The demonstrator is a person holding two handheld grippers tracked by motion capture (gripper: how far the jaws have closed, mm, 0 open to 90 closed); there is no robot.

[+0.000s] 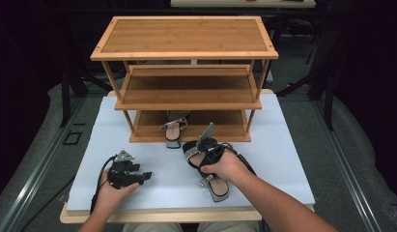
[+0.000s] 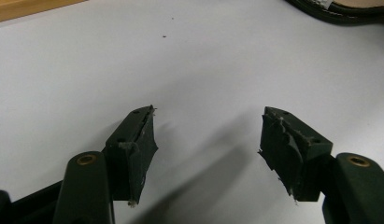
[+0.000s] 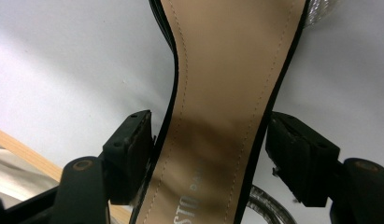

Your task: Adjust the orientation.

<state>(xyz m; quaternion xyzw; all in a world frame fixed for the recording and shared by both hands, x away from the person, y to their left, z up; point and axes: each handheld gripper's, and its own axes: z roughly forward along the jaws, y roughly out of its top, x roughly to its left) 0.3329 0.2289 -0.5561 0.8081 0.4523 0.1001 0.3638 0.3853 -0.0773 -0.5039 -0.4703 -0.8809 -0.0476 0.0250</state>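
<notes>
High view: the right claw point(image 1: 202, 145) straddles a black sandal point(image 1: 216, 186) on the white surface point(image 1: 283, 159) before a bamboo rack point(image 1: 186, 38). Left gripper view — left claw point(image 2: 208, 140) gapes, released. Right gripper view: jaws flank the tan stitched insole, lettering "STU", apparently unclamped.

1. Three-tier shoe rack point(image 1: 184, 37): warm, smooth-finished wood, bamboo-like grain.
2. Worktop point(image 1: 283, 159): matt white covering, lightly speckled, over a pale wooden edge.
3. Sandal point(image 3: 222, 93): tan, stitched leather-look insole, printed lettering, black glossy rim, silvery glittering trim.
4. Left claw point(image 2: 206, 144) and right claw point(image 3: 208, 149): matt black plastic, brass-coloured pins, pads worn and frayed.
</notes>
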